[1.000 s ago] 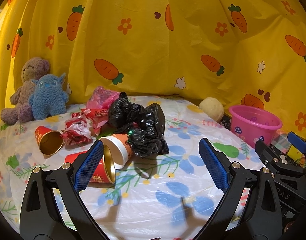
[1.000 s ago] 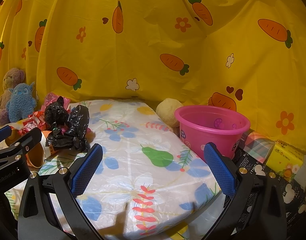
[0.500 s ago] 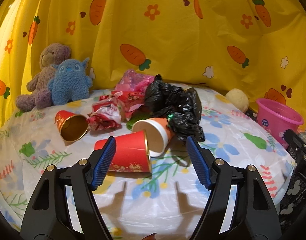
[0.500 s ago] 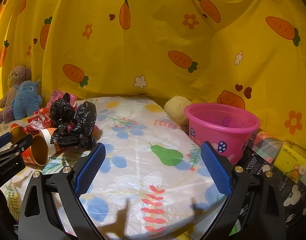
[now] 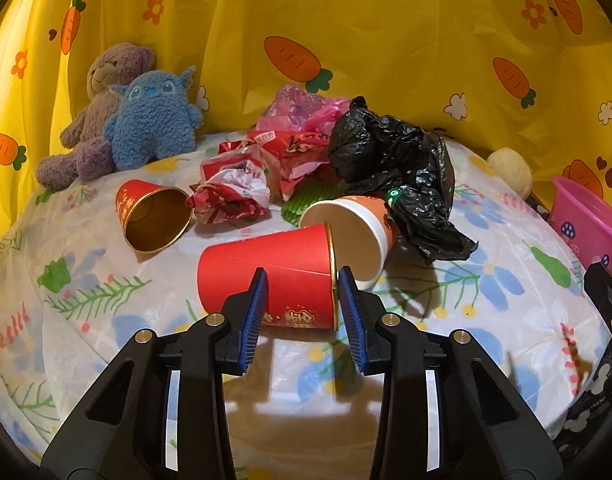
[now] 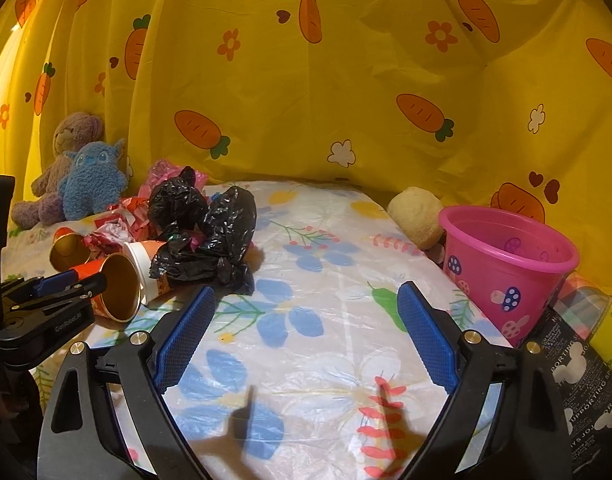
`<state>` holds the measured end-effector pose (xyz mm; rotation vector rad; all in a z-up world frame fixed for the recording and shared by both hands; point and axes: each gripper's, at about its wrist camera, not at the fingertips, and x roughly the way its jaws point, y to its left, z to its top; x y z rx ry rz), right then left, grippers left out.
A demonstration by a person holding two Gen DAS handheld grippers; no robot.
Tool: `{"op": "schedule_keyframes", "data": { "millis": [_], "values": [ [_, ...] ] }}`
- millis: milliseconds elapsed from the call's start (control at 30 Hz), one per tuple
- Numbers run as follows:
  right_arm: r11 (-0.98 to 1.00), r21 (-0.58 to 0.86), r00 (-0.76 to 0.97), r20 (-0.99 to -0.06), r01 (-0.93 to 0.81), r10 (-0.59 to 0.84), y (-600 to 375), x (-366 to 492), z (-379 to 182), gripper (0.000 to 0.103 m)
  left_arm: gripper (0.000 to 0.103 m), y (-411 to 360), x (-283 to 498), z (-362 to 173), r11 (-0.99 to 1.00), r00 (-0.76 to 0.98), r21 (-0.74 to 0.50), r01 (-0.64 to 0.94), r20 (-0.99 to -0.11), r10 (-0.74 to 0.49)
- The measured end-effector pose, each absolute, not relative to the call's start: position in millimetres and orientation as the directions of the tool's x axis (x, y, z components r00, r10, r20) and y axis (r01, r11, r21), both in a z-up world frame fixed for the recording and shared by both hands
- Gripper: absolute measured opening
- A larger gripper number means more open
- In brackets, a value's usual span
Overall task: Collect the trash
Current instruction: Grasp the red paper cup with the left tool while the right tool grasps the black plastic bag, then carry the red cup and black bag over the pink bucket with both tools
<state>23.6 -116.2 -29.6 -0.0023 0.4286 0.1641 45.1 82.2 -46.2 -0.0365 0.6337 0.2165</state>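
A red paper cup [image 5: 290, 272] lies on its side on the flowered sheet, mouth toward a white and orange cup [image 5: 357, 232]. My left gripper [image 5: 302, 300] hovers at the red cup's rim end. Its jaws are closing with that end between the blue pads [image 5: 258, 312], and I see no squeeze on the cup. Behind lie another red cup [image 5: 150, 216], crumpled red wrappers [image 5: 234, 188], a pink bag [image 5: 302, 108] and a black plastic bag [image 5: 397, 172]. My right gripper [image 6: 306, 332] hangs over bare sheet, wide and closing slightly, with nothing between its pads. A pink bucket [image 6: 505, 264] stands to its right.
A brown bear and a blue plush toy [image 5: 146, 120] sit at the back left. A pale fuzzy ball [image 6: 415, 216] rests beside the bucket. Printed boxes [image 6: 577, 380] lie off the sheet's right edge. A yellow carrot curtain [image 6: 345, 80] closes off the back.
The left gripper has swung left and down to the red cup while its jaws narrowed a lot. The right gripper has drifted toward the trash pile, its jaws a little narrower.
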Motion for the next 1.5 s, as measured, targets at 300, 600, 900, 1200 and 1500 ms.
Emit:
{"op": "schedule_keyframes", "data": {
  "millis": [300,600,900,1200,1500],
  "values": [
    [0.952,0.084,0.832,-0.468,-0.294,0.298,-86,45,-39,0.073,0.004,103,47,-56,0.962,0.752,0.015,-0.273,-0.621,0.224],
    [0.913,0.100,0.757,-0.526,-0.397,0.387,-49,70,-49,0.056,0.003,131,41,-54,0.952,0.777,-0.079,-0.297,-0.600,0.192],
    [0.899,0.096,0.712,-0.577,-0.428,0.401,-26,95,-50,0.024,0.003,143,32,-48,0.951,0.808,-0.132,-0.281,-0.567,0.160],
    [0.901,0.136,0.723,-0.554,-0.411,0.414,-52,82,-49,0.007,0.003,142,25,-43,0.956,0.831,-0.160,-0.247,-0.542,0.123],
    [0.909,0.144,0.783,-0.467,-0.391,0.411,-83,60,-24,0.005,0.003,130,17,-31,0.965,0.865,-0.177,-0.193,-0.494,0.082]
  ]
}}
